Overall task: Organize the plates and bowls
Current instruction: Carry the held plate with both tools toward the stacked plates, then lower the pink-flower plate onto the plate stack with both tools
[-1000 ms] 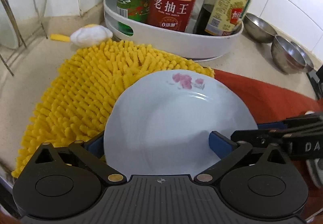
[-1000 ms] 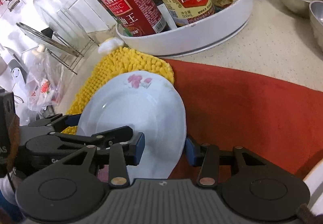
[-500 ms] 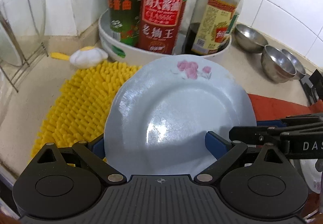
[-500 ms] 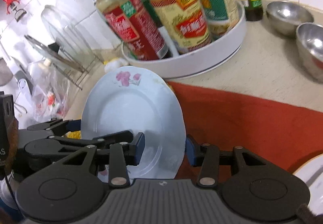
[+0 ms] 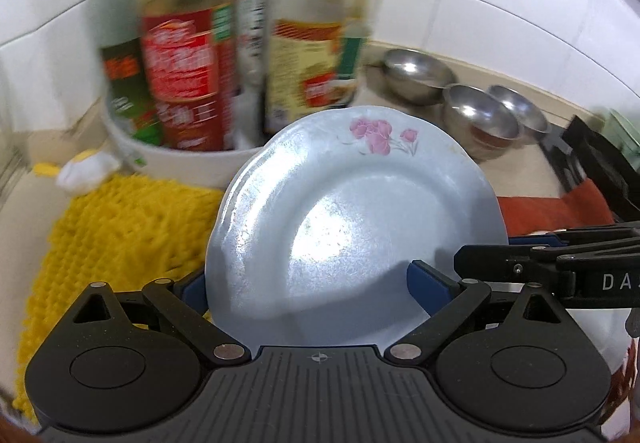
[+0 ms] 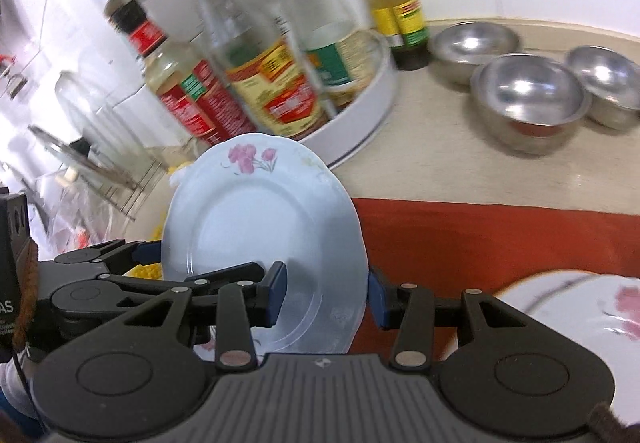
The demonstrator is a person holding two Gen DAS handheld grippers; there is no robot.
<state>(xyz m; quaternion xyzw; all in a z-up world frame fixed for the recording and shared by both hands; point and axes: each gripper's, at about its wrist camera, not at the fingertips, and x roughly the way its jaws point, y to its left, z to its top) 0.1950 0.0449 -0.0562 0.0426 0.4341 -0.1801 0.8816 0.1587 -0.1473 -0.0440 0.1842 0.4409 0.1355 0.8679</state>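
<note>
A round white tray point(image 6: 360, 115) stands on the beige counter point(image 6: 460, 171) against the white tiled wall point(image 5: 460, 15), crowded with sauce bottles: a red-labelled one point(image 5: 184, 75), a yellow-labelled one point(image 6: 276, 87) and a green-labelled one point(image 5: 120, 79), all blurred. A slim bottle with a yellow label point(image 6: 396, 3) stands just beside the tray. In front lie a shaggy yellow mat point(image 5: 116, 227) and a red cloth point(image 6: 500, 239). A wire rack point(image 6: 116, 171) stands at the far left

Home kitchen: tiled wall point(image 5: 460, 11), sauce bottles point(image 5: 184, 75), steel bowls point(image 6: 528, 99).
</note>
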